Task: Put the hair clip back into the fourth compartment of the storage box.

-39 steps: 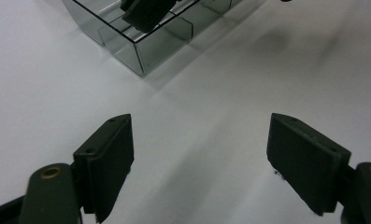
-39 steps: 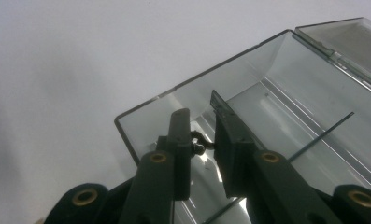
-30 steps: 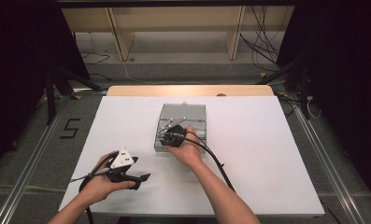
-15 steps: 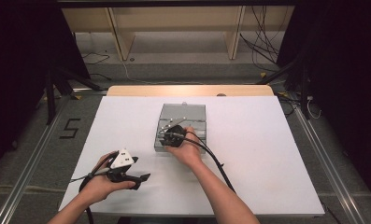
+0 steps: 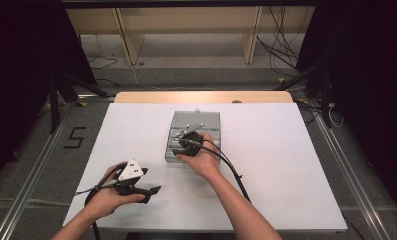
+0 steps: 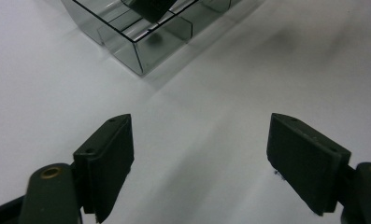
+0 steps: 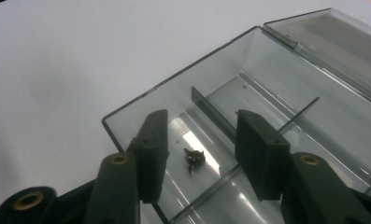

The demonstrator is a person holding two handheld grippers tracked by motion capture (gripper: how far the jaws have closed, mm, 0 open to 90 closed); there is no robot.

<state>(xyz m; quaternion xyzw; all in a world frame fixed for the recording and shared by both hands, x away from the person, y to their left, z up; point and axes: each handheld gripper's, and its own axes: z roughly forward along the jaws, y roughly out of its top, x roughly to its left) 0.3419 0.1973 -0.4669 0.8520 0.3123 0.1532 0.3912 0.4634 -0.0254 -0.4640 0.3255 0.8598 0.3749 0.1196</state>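
Tongs on my right (image 7: 199,158) have just been opening and now stand apart over the clear compartment box (image 5: 193,135), which sits near the middle of the table (image 5: 286,160). Between their pads, untouched, a small dark screw (image 7: 194,158) lies on the floor of the box's corner compartment. My left tongs (image 6: 199,163) are spread wide with nothing between them, near the table's front left corner, well apart from the box.
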